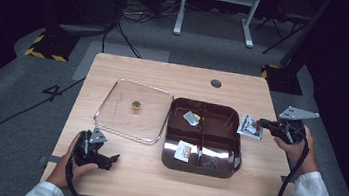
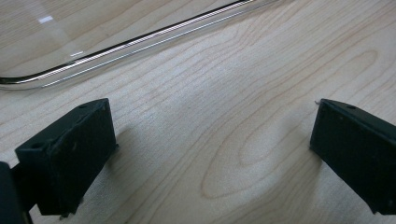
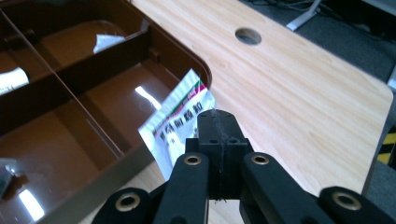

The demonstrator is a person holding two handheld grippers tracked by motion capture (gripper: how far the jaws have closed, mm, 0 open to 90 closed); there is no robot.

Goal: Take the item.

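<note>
A brown tray (image 1: 238, 145) with four compartments sits right of the table's middle. My right gripper (image 1: 263, 123) hovers just off its right rim, shut on a white sachet (image 1: 250, 127) with red and green print. In the right gripper view the closed jaws (image 3: 218, 122) pinch the sachet (image 3: 173, 122) by its corner, and it hangs over the tray's rim (image 3: 122, 163). My left gripper (image 1: 113, 160) rests low near the table's front left. Its jaws (image 2: 212, 126) stand wide apart over bare wood with nothing between them.
A clear square lid (image 1: 133, 109) with a small gold knob (image 1: 136, 105) lies left of the tray; its edge (image 2: 116, 46) is just beyond my left jaws. Two sachets (image 1: 191, 117) (image 1: 184, 151) and a small dark item (image 1: 212, 164) lie in the tray. A cable hole (image 1: 216, 83) is at the back.
</note>
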